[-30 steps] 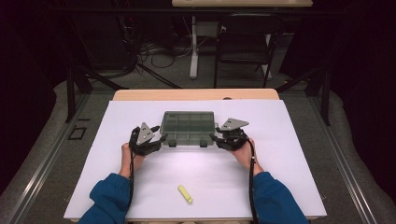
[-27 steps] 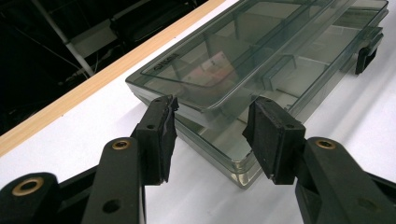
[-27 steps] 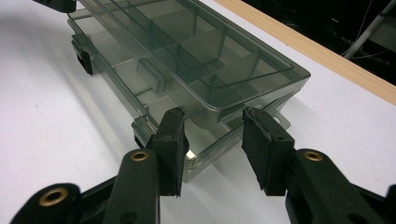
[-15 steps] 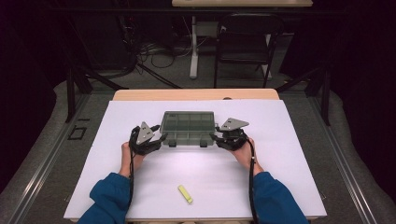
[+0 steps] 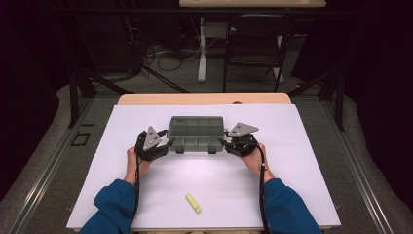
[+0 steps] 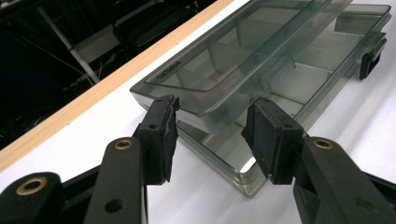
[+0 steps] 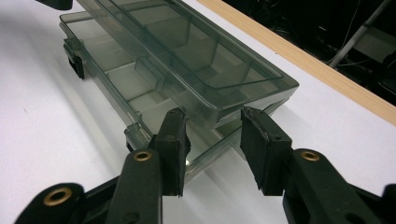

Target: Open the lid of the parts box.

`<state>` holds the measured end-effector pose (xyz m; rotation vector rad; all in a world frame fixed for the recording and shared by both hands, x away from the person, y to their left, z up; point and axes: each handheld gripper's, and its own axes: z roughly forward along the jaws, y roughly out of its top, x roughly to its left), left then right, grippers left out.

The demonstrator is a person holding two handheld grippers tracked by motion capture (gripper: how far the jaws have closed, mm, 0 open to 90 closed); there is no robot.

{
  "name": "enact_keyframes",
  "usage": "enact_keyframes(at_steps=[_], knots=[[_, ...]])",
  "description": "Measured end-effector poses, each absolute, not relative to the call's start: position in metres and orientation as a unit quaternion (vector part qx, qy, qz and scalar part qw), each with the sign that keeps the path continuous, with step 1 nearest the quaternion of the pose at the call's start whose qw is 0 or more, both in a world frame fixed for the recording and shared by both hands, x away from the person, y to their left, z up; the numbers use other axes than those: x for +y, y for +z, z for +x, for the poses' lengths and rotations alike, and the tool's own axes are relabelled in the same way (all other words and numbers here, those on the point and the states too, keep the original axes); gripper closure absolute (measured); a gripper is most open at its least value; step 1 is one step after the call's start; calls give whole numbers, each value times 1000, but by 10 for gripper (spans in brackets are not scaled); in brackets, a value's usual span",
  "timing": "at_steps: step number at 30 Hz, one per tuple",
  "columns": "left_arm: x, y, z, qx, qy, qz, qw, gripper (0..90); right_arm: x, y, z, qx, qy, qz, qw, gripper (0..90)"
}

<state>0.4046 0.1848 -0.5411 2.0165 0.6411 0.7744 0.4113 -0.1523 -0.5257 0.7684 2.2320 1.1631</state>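
White table top [image 5: 302, 161] with a wooden back edge, dark room behind; left gripper [image 5: 160, 147] and right gripper [image 5: 229, 144] each grasp the lid [image 6: 243, 56] of the clear box [image 5: 196, 132].

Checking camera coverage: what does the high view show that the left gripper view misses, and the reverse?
High view alone: a yellow marker near the table's front edge, blue sleeves and the right tool. Left gripper view alone: the lid lifted off the base along its near edge, and the left tool's pads close up. Both: the clear compartment box on the white table.
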Motion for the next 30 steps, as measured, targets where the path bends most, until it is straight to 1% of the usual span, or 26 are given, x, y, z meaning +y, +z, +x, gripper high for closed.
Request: enact_keyframes(at_steps=[16,21,30], knots=[[185,-526,412,259,320,798,440,575,-150,-510,420,816,427,281,270,617],[187,-519,417,258,318,798,442,603,-149,-505,424,813,430,283,273,625],[188,-508,427,260,310,798,447,626,-148,-498,432,807,433,290,278,647]])
